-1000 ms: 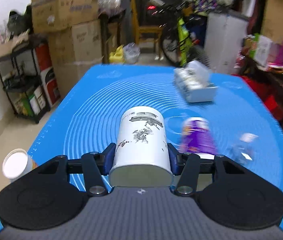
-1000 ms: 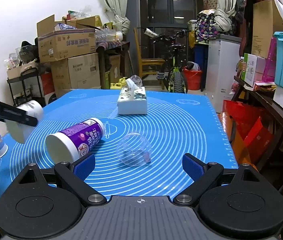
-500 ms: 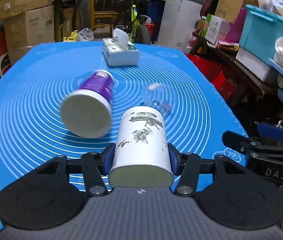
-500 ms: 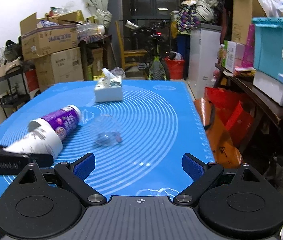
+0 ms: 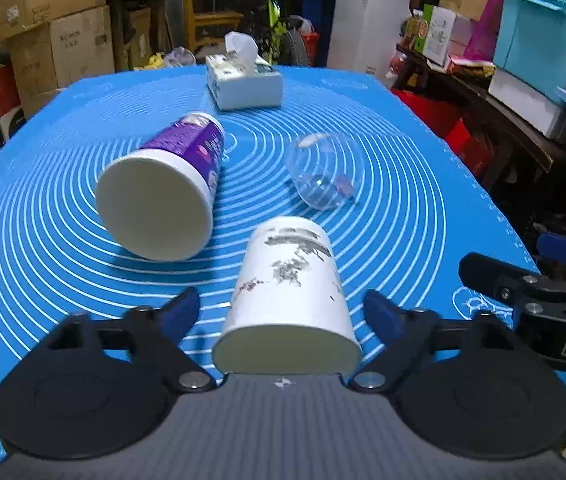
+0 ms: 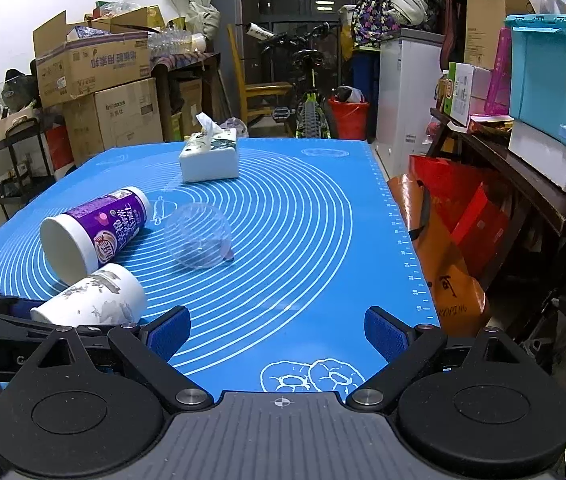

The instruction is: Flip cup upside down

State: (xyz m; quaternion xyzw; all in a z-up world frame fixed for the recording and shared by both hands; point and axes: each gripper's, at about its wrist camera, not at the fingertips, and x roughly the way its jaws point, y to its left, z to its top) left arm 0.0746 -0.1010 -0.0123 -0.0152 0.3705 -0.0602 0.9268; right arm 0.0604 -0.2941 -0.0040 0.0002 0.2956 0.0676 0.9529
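Half a second earlier the white cup [image 5: 289, 288] had been clamped between the pads of the left gripper [image 5: 281, 312]; now the jaws were spread wide and a gap was seen on each side of the cup. The cup was lying between the blue pads [image 5: 181, 309], its wide open end turned toward the camera and its narrower base pointing away over the mat [image 5: 423, 184]. In the right wrist view the same cup [image 6: 91, 300] was seen tilted on its side at the near left of the mat, with the black frame of the left gripper just under and before it; whether the cup was resting fully on the mat could not be told.

The right gripper [image 6: 279, 330] was held open and empty above the near edge of the mat, its pads [image 6: 383, 332] well apart. Its finger was also seen at the right edge of the left wrist view.

Just beyond the white cup a purple cup [image 5: 167, 192] was lying on its side, its wide white end turned toward the grippers. The two cups were near each other; contact could not be made out. To the right of the purple cup a clear cup [image 5: 325, 176] was lying on its side on the mat, apart from the others. At the far end of the mat a tissue box [image 5: 243, 80] was standing, with a tissue sticking up from it. Behind the table cardboard boxes [image 6: 95, 68], a bicycle [image 6: 307, 92] and a white cabinet [image 6: 403, 96] were seen.
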